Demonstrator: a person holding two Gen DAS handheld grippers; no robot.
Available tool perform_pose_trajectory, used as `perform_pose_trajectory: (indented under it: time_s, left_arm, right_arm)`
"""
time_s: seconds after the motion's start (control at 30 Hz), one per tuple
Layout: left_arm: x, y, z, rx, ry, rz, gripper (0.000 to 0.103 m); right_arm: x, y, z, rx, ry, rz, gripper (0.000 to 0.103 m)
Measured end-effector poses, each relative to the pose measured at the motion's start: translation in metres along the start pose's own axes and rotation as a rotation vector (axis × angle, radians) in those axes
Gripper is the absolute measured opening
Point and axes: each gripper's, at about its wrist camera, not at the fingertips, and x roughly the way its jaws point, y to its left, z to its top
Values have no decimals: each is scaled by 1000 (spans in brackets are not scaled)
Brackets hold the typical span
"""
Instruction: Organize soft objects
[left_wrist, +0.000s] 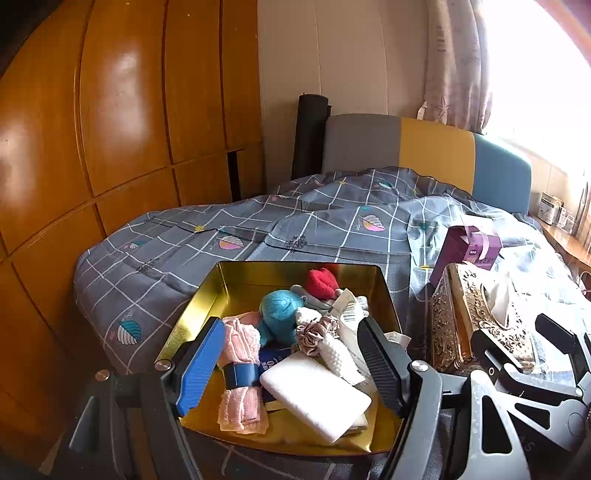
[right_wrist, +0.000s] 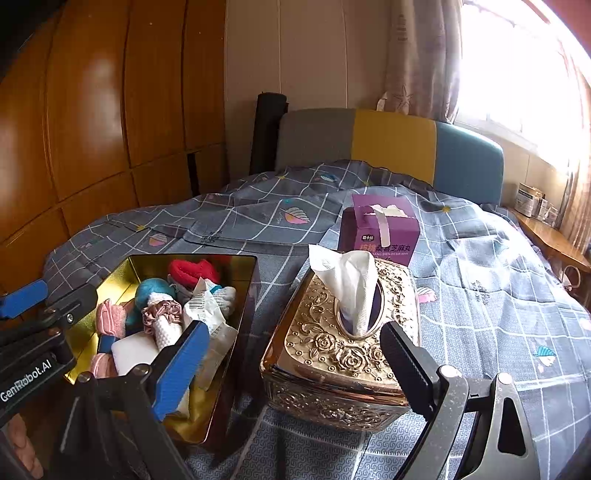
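Quick count of what's on the bed: one gold tin (left_wrist: 236, 284), and inside it one pink towel (left_wrist: 242, 343), one teal plush (left_wrist: 279, 310), one red plush (left_wrist: 323, 282), one scrunchie (left_wrist: 316, 332), one white sponge block (left_wrist: 314, 395). Plus one ornate tissue box (right_wrist: 340, 354) and one purple carton (right_wrist: 380, 232).
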Motion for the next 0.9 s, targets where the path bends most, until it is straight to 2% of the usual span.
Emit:
perform_pose_trajectory:
  time_s: [0.9]
  left_arm:
    - [2, 5, -2, -13, 14, 3, 75]
  right_arm:
    - [0, 5, 0, -7, 5, 3, 94]
